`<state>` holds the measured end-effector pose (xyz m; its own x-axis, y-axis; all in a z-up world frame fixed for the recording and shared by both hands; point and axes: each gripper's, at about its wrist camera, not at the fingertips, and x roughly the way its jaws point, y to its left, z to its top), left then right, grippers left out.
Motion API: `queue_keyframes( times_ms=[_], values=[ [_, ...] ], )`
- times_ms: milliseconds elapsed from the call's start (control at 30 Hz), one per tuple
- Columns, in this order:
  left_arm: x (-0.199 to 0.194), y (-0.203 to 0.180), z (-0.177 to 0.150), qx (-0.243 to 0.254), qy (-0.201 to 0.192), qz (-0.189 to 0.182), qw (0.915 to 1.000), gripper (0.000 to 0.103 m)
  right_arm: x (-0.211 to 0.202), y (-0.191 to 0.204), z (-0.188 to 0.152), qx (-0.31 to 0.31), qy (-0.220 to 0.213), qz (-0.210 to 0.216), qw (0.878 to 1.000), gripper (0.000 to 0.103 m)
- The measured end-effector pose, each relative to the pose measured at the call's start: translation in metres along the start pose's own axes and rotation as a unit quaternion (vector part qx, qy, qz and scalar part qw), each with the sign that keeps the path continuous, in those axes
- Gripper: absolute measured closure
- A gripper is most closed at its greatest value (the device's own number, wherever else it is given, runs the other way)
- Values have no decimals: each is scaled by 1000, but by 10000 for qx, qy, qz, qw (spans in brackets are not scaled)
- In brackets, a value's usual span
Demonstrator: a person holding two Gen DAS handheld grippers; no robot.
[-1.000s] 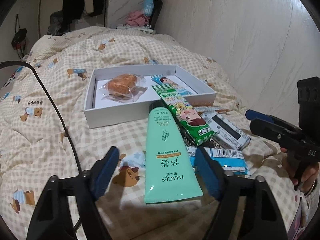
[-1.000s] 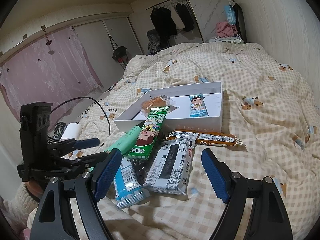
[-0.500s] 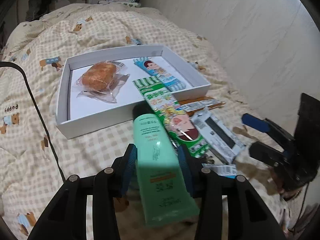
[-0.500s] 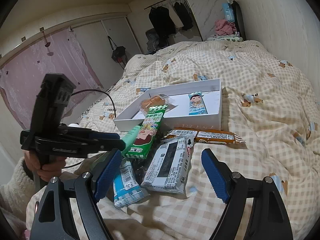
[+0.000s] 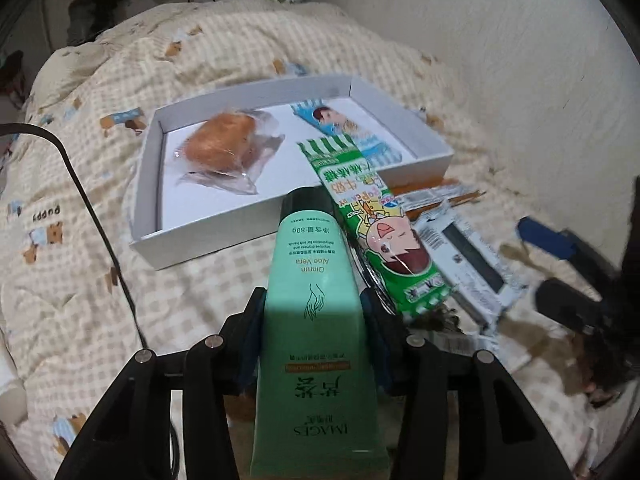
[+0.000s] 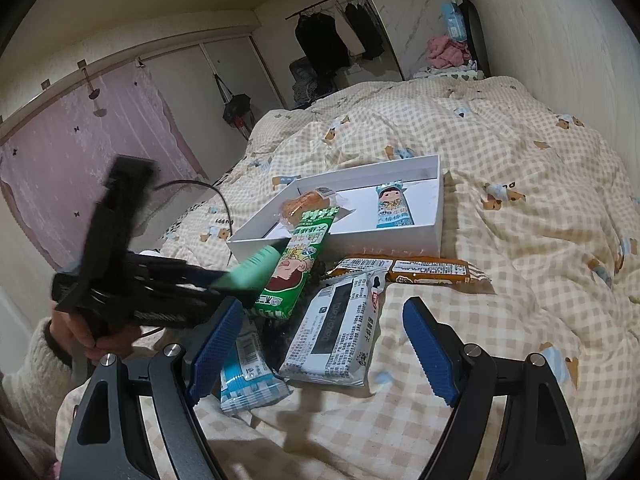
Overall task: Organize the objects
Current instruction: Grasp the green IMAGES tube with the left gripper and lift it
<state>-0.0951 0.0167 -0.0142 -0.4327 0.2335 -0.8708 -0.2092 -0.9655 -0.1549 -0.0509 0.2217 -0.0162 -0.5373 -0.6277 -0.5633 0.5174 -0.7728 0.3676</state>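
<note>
My left gripper (image 5: 314, 328) is shut on a green aloe vera tube (image 5: 316, 312) and holds it above the bedspread, cap end toward the white box (image 5: 192, 236). The tube also shows in the right wrist view (image 6: 250, 270). The box holds a wrapped bun (image 5: 222, 146) and a blue snack packet (image 5: 352, 132). A green snack packet (image 5: 376, 224) leans on the box's near wall beside the tube. My right gripper (image 6: 320, 344) is open and empty over a white-grey packet (image 6: 336, 332) and a blue-white packet (image 6: 248, 376).
An orange snack bar (image 6: 416, 270) lies in front of the box. A black cable (image 5: 92, 216) runs over the checked bedspread (image 6: 520, 184) on the left. A wall (image 5: 500, 40) borders the bed on the right. Clothes hang at the far end of the room.
My left gripper closed on the green tube and lifted it, moving toward the box. The right gripper has stayed open and almost still.
</note>
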Motion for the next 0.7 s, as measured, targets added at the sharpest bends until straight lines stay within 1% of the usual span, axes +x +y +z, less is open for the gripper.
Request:
queue_keyframes(
  times_ms=[67,100,267,367,433,500,567,633,700],
  values=[
    [-9,5,-5,-16,47,-235,9997,53,0,0,0,12,-5,4,10000,20],
    [-12,6,-7,-55,37,-250,9997,53,0,0,0,15,-2,6,10000,20],
    [-20,11,-26,-23,-6,63,10000,53,1,1,1,13,16,2,10000,20],
    [-15,13,-34,-56,137,94,9998,53,1,1,1,25,23,-1,10000,20],
    [-11,11,-38,53,198,179,9996,53,1,0,1,26,25,0,10000,20],
    [-8,12,-39,-2,273,146,9995,53,1,0,1,19,26,-4,10000,20],
    [-4,17,-40,-127,335,24,9994,53,1,0,1,26,22,2,10000,20],
    [1,21,-43,-232,325,-74,9992,55,1,0,1,28,23,5,10000,20],
    [3,21,-47,-232,218,-54,9995,55,1,0,1,34,24,8,10000,20]
  ],
)
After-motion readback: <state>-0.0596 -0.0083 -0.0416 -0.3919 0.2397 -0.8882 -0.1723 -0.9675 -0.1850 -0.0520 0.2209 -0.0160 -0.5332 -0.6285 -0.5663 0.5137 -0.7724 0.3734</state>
